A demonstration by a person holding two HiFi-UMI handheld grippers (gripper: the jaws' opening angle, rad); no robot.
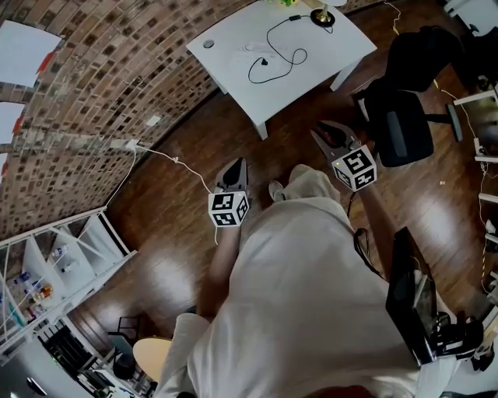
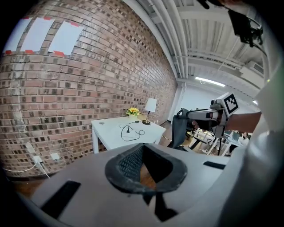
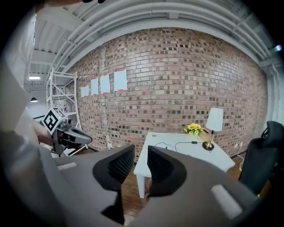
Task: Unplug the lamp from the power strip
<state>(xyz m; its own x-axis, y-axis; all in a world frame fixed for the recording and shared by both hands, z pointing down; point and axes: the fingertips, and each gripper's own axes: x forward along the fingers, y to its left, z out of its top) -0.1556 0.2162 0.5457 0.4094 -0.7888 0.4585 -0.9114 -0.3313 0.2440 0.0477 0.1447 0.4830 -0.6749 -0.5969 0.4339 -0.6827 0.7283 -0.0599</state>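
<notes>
White table (image 1: 334, 54) with lamp (image 1: 322, 15) beside brick wall (image 1: 117, 70), on dark wood floor (image 1: 187, 233)

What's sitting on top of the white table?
On the white table: a lamp, yellow flowers, a looped black cord and a small grey disc. No power strip shows; behind the flowers is covered.

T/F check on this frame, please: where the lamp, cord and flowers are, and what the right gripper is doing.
1. The lamp stands on the white table. True.
2. The right gripper is clamped on the cord. False: its jaws stand apart with nothing between them, away from the table.
3. The black cord lies in a loop on the tabletop. True.
4. The flowers by the lamp are red. False: they are yellow.
</notes>
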